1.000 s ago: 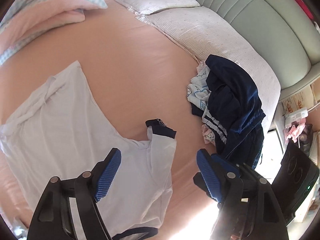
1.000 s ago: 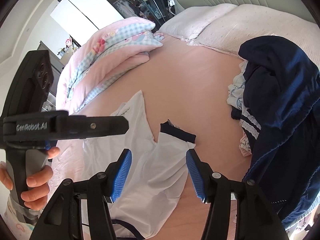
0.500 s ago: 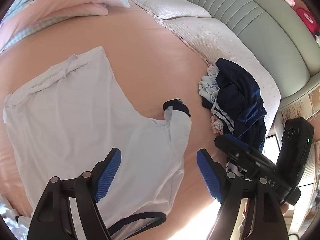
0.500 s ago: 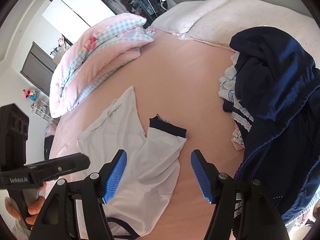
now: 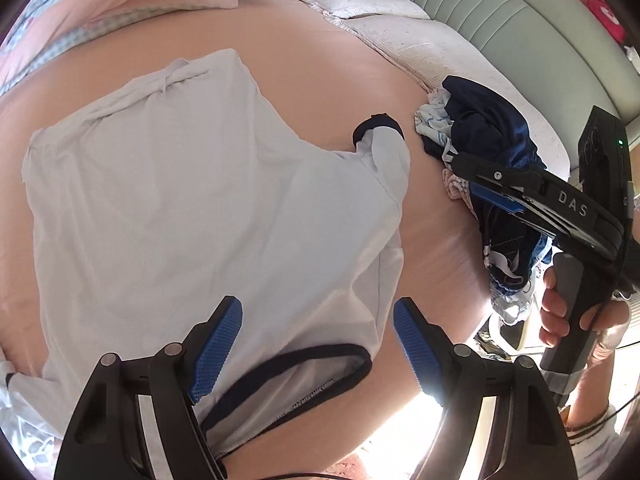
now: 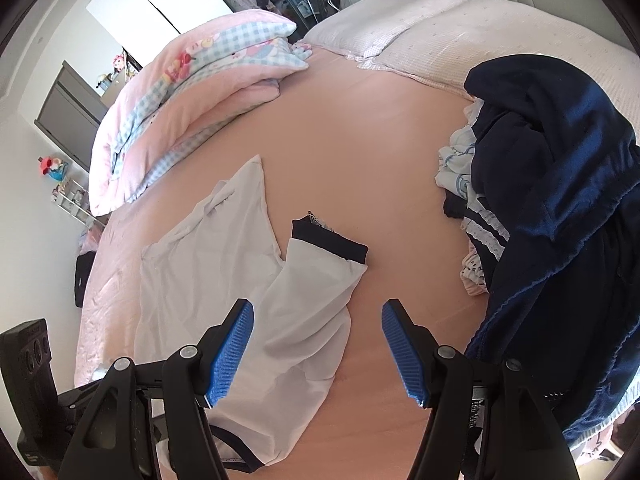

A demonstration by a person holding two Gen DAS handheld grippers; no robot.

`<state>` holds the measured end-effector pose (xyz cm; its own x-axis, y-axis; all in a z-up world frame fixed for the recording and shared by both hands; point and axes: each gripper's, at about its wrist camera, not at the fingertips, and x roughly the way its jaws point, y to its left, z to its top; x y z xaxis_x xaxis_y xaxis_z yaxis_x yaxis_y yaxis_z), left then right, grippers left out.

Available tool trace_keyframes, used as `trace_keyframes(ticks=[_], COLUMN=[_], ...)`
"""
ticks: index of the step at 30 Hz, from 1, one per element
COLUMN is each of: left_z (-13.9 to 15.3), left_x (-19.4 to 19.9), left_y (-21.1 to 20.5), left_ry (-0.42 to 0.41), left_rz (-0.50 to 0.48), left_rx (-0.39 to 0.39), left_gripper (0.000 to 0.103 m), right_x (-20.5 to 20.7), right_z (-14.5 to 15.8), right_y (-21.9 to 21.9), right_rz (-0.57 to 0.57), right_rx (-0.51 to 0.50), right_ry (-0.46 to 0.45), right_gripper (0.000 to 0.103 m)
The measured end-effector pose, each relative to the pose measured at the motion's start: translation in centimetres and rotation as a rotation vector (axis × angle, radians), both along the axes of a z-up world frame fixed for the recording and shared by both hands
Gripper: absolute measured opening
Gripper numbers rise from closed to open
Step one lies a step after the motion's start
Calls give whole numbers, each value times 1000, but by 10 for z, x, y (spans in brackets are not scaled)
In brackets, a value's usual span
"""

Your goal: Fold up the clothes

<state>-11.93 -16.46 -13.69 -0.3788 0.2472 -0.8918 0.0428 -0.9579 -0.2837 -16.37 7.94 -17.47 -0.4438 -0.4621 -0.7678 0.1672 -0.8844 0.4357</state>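
My left tongs (image 5: 318, 342) stand apart and empty above the white shirt (image 5: 200, 208), its dark collar at 6 o'clock. My right tongs (image 6: 316, 354) gape empty over its sleeve (image 6: 320, 280); the clothes pile (image 6: 552, 200) lies at 3 o'clock on the bed (image 6: 360, 140).

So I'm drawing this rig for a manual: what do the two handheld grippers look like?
Both look alike: black plastic frames with silver screw heads and two fingers faced with ribbed blue pads, as on the left gripper and the right gripper. Seen from the side, the right gripper carries white "DAS" lettering, a boxy black module with a green light and a dark pistol handle; a thin black cable trails below it.
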Motion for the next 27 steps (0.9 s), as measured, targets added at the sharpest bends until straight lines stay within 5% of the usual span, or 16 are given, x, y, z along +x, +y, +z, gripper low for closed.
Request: trace_keyframes(ticks=[5,11,19,27], left_z=[-13,-35,-56,-68], left_x=[21,35,34,29], left_y=[6,8,16,29], left_ry=[2,-27,-69,-46], left_rz=[9,61,132,149], left_rx=[30,75,164,152], left_gripper=[77,84,84,84], right_x=[-2,-9,-23,-48], right_z=[-7,-26,-45,-63], right_y=[-2,7,12,16], right_rz=[11,-19,-60,-137], right_rx=[31,-115,-184,-274], right_ry=[-26,-135,-222,-296], right_gripper=[67,67,71,71])
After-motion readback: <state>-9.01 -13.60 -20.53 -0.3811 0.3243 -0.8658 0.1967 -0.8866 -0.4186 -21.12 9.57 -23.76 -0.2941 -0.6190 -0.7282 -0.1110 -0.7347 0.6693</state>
